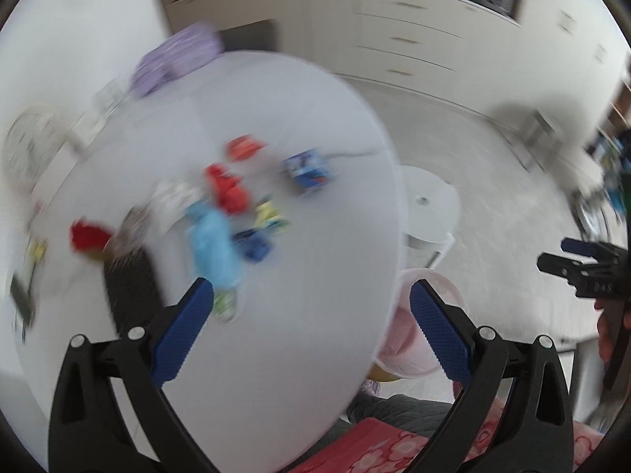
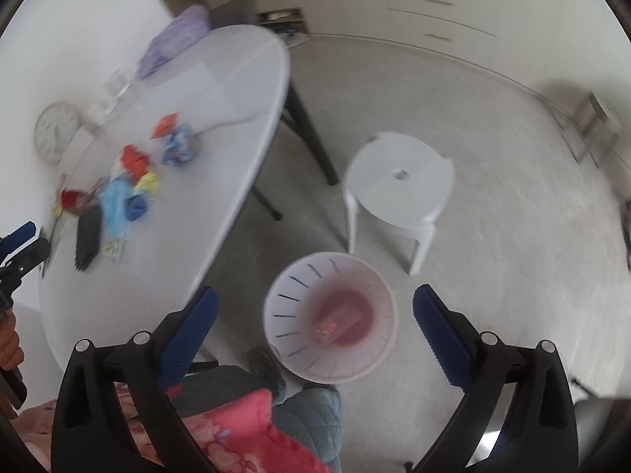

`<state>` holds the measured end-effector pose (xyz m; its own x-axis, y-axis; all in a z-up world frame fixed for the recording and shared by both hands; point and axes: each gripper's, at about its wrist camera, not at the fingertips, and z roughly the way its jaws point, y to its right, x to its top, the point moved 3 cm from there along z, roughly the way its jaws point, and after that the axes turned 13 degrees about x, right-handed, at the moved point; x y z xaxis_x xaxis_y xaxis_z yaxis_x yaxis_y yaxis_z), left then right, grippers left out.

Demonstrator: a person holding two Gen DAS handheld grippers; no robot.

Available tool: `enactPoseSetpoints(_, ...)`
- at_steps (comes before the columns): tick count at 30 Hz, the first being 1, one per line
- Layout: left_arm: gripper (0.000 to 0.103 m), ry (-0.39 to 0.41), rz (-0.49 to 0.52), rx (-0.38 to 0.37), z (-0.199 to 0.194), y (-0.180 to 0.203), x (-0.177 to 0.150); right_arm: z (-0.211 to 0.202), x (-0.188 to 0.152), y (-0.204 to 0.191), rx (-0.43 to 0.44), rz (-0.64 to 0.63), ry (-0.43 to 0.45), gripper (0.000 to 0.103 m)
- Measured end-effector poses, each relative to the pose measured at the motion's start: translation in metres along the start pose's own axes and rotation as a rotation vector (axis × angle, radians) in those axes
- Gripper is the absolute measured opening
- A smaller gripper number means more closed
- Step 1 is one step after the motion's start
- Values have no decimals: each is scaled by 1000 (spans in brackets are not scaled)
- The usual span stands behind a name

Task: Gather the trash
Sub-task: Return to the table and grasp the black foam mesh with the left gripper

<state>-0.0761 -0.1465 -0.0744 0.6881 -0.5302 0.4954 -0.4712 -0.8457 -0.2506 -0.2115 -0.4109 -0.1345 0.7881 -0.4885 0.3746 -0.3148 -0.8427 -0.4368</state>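
Below my right gripper (image 2: 315,311) sits the pink bin (image 2: 330,317) on the floor, just off the table (image 2: 221,181) edge, w/ a bit of reddish trash (image 2: 329,327) at the bottom. Right jaws spread wide, nothing btwn them; blue pads (image 2: 441,339) bare. White stool (image 2: 398,181) stands beyond the bin, apart from it.

Left gripper (image 1: 311,329) hangs over the near edge of the table, tilted down. Jaws also wide apart, nothing pinched; its pads (image 1: 185,331) clear of everything. In the left view the bin (image 1: 406,339) shows only partly, past the table rim under the right-side finger.

Rest of the trash is still on the tabletop, in a loose pile toward the middle-left: red wrappers (image 1: 226,189), an orange-red packet (image 1: 244,148), a blue carton (image 1: 307,169) a little apart to the right, a light blue bag (image 1: 215,248) nearest my left fingers, a yellow-green wrapper (image 1: 270,216), a dark blue piece (image 1: 254,244) touching the light blue bag. Another red piece (image 1: 86,234) lies further left. Black flat thing (image 1: 132,287) lies beside the pile; can't tell what it is, too blurred. Small green-white scrap (image 1: 226,305) sits just below the light blue bag.

Purple bag (image 1: 177,59) at the far end of the table, wall clock (image 1: 31,146) propped at the left. My other gripper shows at the right edge of the left view (image 1: 579,268).
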Motion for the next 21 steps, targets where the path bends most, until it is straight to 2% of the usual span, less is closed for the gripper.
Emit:
enactPoseSetpoints(7, 95, -53, -147, 92, 15, -73, -22, 37, 11, -72, 63, -134, -71, 99)
enactPoseSetpoints(16, 95, -73, -228, 134, 20, -126, -39, 65, 14, -140, 82, -246, -114, 99)
enactPoseSetpoints(21, 95, -85, -264, 151, 28, -152, -47, 74, 15, -164, 91, -272, -127, 99)
